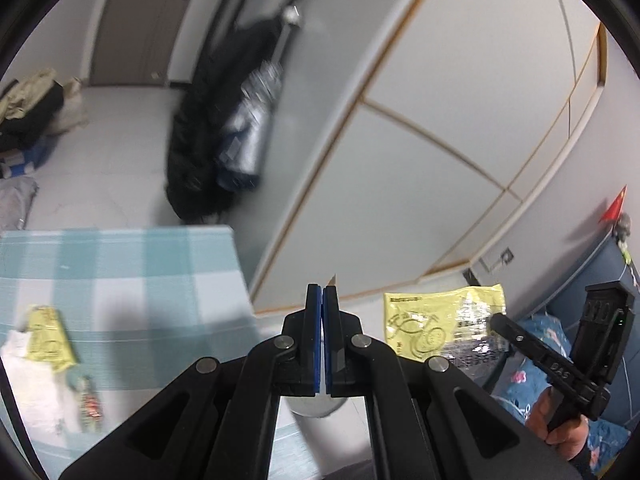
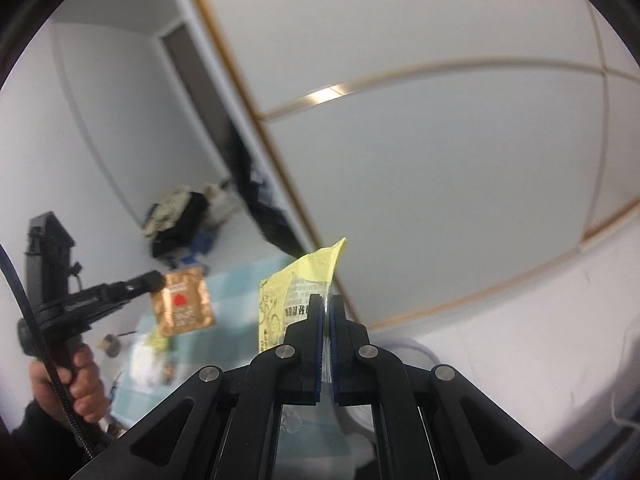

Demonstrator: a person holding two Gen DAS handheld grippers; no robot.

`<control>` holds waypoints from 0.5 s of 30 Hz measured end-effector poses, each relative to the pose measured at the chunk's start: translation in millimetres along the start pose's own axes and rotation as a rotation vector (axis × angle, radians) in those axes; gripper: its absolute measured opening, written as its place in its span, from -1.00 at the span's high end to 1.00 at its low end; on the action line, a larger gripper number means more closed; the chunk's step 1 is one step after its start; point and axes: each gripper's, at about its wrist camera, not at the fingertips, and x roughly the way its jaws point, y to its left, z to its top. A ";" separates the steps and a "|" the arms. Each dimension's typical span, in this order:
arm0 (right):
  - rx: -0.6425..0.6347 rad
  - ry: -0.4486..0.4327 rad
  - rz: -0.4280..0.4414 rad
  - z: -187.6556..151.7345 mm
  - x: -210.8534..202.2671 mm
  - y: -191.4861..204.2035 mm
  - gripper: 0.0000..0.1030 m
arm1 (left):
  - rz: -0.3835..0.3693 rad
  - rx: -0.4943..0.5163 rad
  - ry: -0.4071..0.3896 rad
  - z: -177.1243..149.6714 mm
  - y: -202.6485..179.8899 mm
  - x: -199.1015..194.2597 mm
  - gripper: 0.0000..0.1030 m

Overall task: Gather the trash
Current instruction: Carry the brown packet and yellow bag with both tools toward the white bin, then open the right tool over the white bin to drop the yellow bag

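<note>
Evenly lit by soft indoor light; motion blur across cabinet doors (image 2: 420,168) and floor, glare on gold trim (image 2: 326,94), fisheye bending, black vignette at corners.

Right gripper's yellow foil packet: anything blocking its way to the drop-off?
Nothing visible does. The yellow foil packet is clamped in the right gripper, in open air. A pale round rim shows below it; whether that is the bin, I cannot tell.

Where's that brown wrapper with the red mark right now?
The brown wrapper hangs pinched in the left gripper, at the left of the right wrist view, above the checked tablecloth and beside the yellow wrapper.
</note>
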 end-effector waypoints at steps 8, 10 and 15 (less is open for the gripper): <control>0.158 0.127 -0.108 -25.9 62.8 -81.0 0.95 | -0.001 0.035 0.183 -6.9 -24.0 89.7 1.00; 0.177 0.165 -0.129 -34.3 84.1 -98.8 0.95 | 0.003 0.035 0.219 -11.7 -27.3 110.4 1.00; 0.211 0.240 -0.154 -58.4 123.3 -127.2 0.94 | 0.000 0.041 0.303 -25.6 -33.3 152.9 1.00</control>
